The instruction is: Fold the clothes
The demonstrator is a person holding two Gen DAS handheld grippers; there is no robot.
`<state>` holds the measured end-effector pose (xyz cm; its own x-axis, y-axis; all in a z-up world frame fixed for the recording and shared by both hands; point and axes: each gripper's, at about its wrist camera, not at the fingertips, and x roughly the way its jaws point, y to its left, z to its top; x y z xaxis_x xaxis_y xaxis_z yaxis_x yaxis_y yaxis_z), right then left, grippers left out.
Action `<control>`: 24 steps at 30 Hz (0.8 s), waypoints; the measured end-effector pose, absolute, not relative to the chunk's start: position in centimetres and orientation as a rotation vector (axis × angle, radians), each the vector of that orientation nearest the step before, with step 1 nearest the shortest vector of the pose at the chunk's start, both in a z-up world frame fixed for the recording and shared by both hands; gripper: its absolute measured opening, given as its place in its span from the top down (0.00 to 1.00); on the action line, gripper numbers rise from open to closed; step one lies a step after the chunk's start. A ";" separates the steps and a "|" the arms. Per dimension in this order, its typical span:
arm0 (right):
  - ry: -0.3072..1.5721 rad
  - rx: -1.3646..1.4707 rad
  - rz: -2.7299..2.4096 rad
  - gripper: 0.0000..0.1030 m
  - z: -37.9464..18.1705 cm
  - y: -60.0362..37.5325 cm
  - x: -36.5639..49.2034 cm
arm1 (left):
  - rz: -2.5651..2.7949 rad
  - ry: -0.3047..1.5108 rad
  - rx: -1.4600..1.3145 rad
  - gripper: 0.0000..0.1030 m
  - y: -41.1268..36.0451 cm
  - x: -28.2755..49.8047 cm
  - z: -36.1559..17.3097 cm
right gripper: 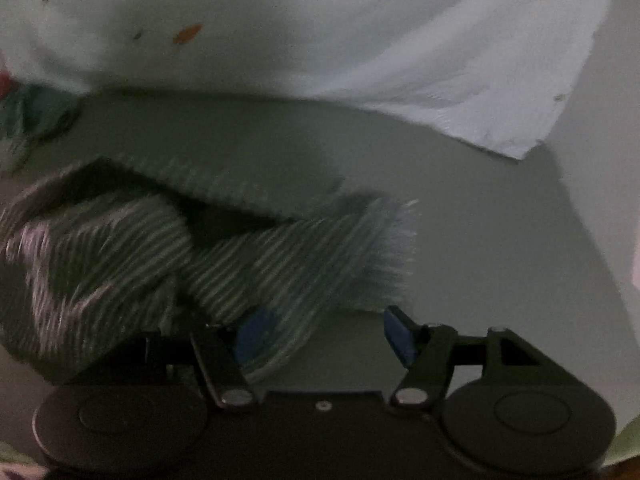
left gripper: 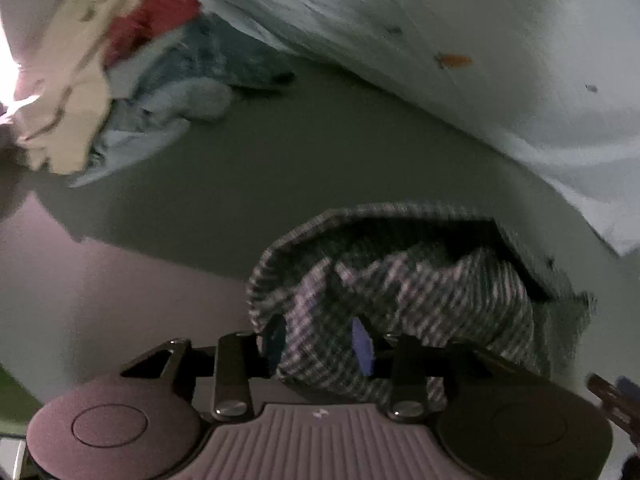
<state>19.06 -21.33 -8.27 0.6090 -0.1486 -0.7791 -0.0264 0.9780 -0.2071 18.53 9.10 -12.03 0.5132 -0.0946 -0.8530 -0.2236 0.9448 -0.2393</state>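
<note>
Tabletop (left gripper: 280,152) grey, dim; white sheet (left gripper: 480,40) behind, clothes pile (left gripper: 132,80) far-left.

I count one striped cloth (left gripper: 400,280) in front of my two grippers, left (left gripper: 320,344) and right (right gripper: 324,332). One big white sheet (left gripper: 460,40) lies beyond. The pile (left gripper: 120,80) shows four pieces: one cream, one red, one teal, one pale blue.
</note>
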 end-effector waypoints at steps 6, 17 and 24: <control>0.792 -0.663 0.055 0.34 -12.9 -15.2 15.0 | -0.050 1.158 -0.348 0.43 9.0 19.6 -17.1; 0.828 -0.800 0.275 0.28 -17.1 -12.0 14.6 | -0.140 1.287 -0.637 0.40 12.3 21.9 -22.7; 0.803 -0.919 0.364 0.30 -20.5 -10.3 14.7 | -0.086 1.242 -0.633 0.38 13.8 22.5 -22.2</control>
